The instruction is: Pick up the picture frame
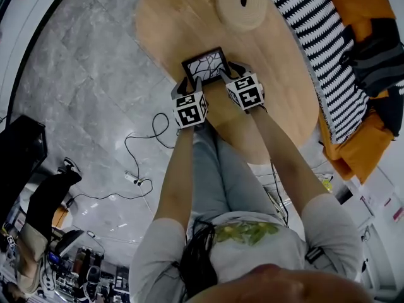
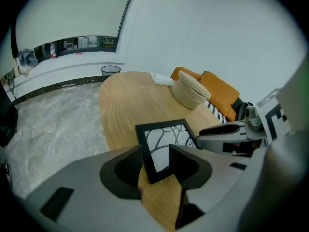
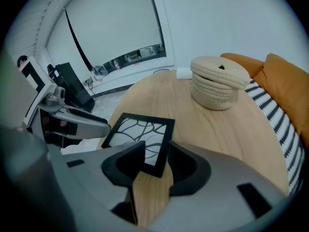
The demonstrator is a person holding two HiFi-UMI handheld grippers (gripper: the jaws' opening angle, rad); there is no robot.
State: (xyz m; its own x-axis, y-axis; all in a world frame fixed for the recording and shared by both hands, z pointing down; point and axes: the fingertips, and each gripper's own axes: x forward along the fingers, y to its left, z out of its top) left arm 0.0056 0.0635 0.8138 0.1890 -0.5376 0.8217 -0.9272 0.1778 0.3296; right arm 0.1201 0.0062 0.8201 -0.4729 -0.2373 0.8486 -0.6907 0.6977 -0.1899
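Reaching down at left, the left gripper is shown with jaws parted around one near corner of the black picture frame, laid flat on the wooden bench; the right gripper is likewise parted around the other.

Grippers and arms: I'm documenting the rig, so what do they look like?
The left gripper and right gripper each have a grey body, black pads and a white cube with black square markers. The person wears a pale short-sleeved shirt with a green print; forearms are bare.
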